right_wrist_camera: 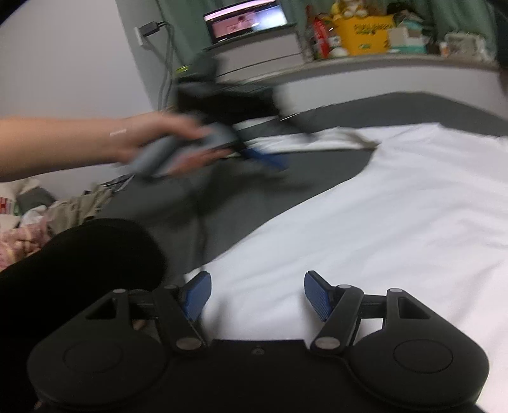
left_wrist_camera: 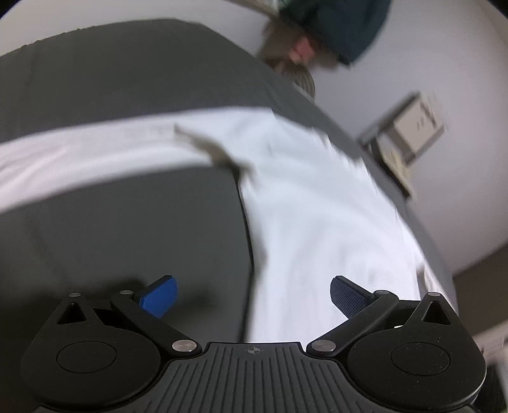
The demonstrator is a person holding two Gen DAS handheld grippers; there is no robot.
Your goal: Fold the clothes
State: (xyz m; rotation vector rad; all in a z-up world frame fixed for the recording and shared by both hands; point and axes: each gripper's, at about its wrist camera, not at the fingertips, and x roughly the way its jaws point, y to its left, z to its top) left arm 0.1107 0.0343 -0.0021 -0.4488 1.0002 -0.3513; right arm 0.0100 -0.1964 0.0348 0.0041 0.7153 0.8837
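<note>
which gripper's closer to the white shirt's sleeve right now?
Left. The left gripper hangs, fingers open, just beside the sleeve. The right gripper is open over the white shirt body, further from the sleeve.

No text can be read — the yellow box (right_wrist_camera: 365, 31) print and the screen (right_wrist_camera: 244, 19) are blurred.

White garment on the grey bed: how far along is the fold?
Done: the white long-sleeved garment lies spread on the grey bed cover, one sleeve stretched sideways. In hand: nothing; the left gripper and right gripper are both open and empty. Left: seemingly every fold.
</note>
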